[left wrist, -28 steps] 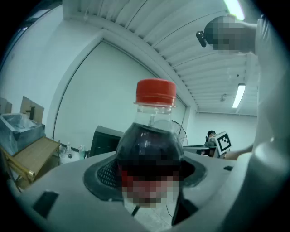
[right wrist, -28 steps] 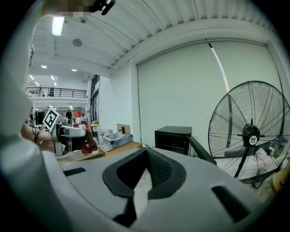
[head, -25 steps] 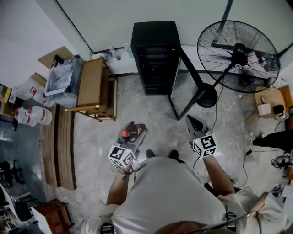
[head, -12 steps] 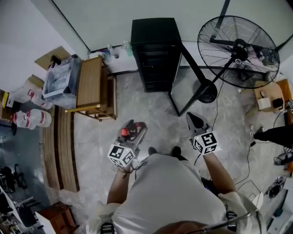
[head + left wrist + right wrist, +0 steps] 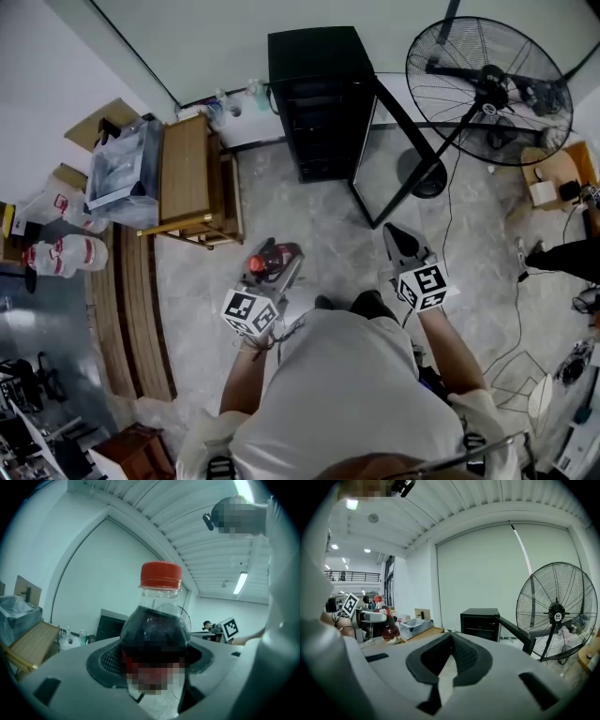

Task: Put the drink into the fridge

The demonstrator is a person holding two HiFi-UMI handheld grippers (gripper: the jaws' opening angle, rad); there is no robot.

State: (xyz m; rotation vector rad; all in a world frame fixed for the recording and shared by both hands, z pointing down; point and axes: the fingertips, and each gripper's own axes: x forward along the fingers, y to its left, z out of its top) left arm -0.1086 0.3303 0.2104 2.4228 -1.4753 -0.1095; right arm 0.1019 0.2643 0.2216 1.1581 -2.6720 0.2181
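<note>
Fingers (image 5: 105,662) round domed plastic bottle (image 5: 157,630) (red-capped)

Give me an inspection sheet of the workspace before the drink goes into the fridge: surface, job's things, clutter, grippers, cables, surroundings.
Surface: grey tiled floor.
Job's things: dark drink bottle with a red cap, upright; black fridge against the wall, its door swung open.
Clutter: wooden table at left with a plastic bin beside it; white jugs on the floor.
Grippers: left gripper shut on the bottle; right gripper shut, nothing between its jaws.
Cables: cable loose on the floor at right.
Surroundings: large floor fan right of the fridge.
</note>
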